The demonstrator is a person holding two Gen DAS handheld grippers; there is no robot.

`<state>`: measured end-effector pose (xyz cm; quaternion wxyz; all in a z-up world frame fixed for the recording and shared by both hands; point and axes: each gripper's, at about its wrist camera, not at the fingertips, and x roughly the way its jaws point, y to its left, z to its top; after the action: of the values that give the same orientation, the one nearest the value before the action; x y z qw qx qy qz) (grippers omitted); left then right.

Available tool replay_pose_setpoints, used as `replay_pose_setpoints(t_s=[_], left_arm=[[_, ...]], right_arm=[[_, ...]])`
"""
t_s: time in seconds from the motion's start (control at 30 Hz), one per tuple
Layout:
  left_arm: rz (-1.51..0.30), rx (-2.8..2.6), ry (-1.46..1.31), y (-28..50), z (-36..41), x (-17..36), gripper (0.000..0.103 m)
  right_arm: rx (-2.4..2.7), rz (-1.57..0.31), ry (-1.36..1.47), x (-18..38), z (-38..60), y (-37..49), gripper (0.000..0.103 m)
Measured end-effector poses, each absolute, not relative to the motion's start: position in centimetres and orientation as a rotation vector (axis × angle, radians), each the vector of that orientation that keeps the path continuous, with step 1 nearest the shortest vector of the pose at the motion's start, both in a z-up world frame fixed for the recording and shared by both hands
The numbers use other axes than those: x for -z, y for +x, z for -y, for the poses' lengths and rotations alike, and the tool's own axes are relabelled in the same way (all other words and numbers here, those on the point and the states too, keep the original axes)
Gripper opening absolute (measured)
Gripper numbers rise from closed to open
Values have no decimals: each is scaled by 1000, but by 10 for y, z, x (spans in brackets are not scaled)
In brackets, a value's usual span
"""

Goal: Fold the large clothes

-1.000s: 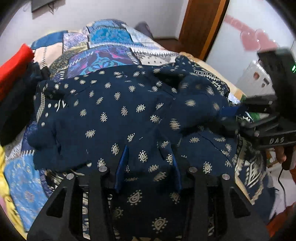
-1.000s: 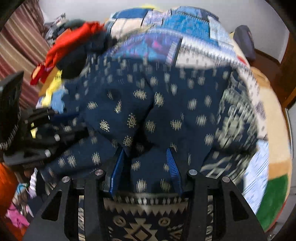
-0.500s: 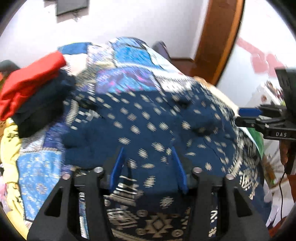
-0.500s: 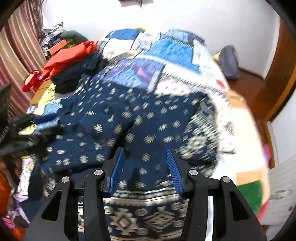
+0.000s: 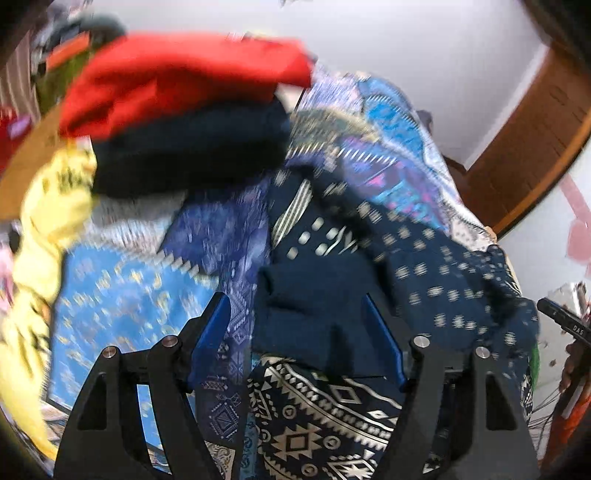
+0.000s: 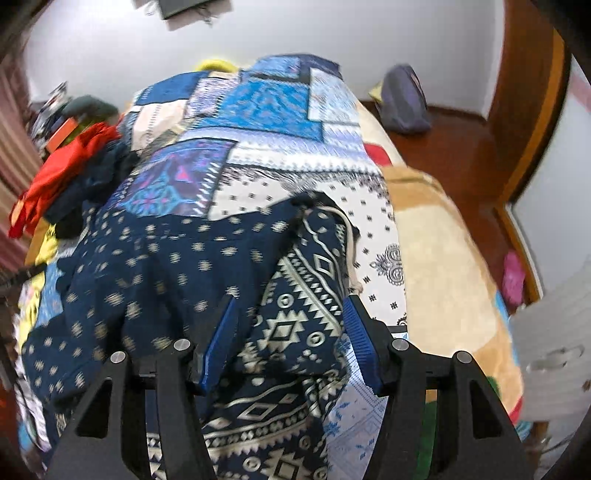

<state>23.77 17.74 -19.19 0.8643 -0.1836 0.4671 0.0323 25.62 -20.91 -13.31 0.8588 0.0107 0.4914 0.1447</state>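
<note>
Nearest in the left wrist view, the left hand-held gripper [image 5: 295, 343] has its blue pads wide apart and opening; a folded lump of the navy patterned garment [image 5: 332, 295] lies in the gap, but neither pad presses on it. In the right wrist view the right hand-held gripper [image 6: 290, 336] is likewise parted and opening, the garment's [image 6: 177, 273] white-patterned border band below and between its pads, which do not press on it.

The garment lies bunched on the bed [image 6: 443, 258], close to the near edge, its spotted navy cloth folded over the geometric border. It rests on a patchwork bedspread [image 6: 258, 110] of blue, purple and white panels that runs toward the far edge. A tan blanket [image 6: 436, 236] covers the bed's right side.

Further back, at the bed's left edge, sits a pile of clothes: a red garment [image 5: 184, 77] on top of a black one [image 5: 192, 151], with a yellow one [image 5: 55, 199] just beside them. This part of the left view is blurred.

Beyond the bed's far right corner a grey bag [image 6: 402, 99] rests on the wooden floor [image 6: 454, 147] against the white wall [image 6: 332, 33].
</note>
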Motion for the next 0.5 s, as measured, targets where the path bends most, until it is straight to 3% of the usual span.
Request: replay_pose_setpoints(t_s=[0.23, 0.5], left_arm=[[-1108, 76, -636, 263, -192, 252, 72], [-1045, 166, -626, 282, -189, 257, 72]], right_arm=[[-315, -1135, 134, 171, 221, 288, 55], [-374, -1233, 279, 206, 227, 323, 55]])
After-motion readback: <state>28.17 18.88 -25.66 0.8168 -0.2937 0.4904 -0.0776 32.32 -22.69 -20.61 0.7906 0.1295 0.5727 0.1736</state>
